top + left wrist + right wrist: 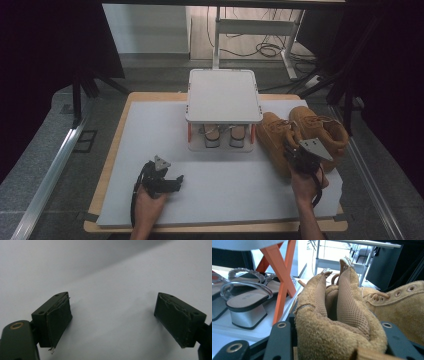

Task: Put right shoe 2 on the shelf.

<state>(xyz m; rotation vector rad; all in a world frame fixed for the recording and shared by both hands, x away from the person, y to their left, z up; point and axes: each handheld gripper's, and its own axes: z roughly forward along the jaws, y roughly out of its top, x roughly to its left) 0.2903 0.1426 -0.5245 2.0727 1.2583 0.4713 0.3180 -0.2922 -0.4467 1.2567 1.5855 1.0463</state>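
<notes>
Two tan suede boots stand at the right of the white mat. My right gripper is shut on the heel collar of the nearer boot; in the right gripper view the squeezed collar of that boot bulges between the two black jaws of my right gripper. The second boot stands just to its right, touching it, and the second boot's side has brass eyelets. My left gripper rests low over the mat at the front left, and in its own view my left gripper is open with nothing between its pads.
A small shoe rack with a white top and orange legs stands at the back middle of the mat. A pair of silver-heeled sandals sits on its lower shelf, the nearest sandal just left of the held boot. The mat's right edge is close.
</notes>
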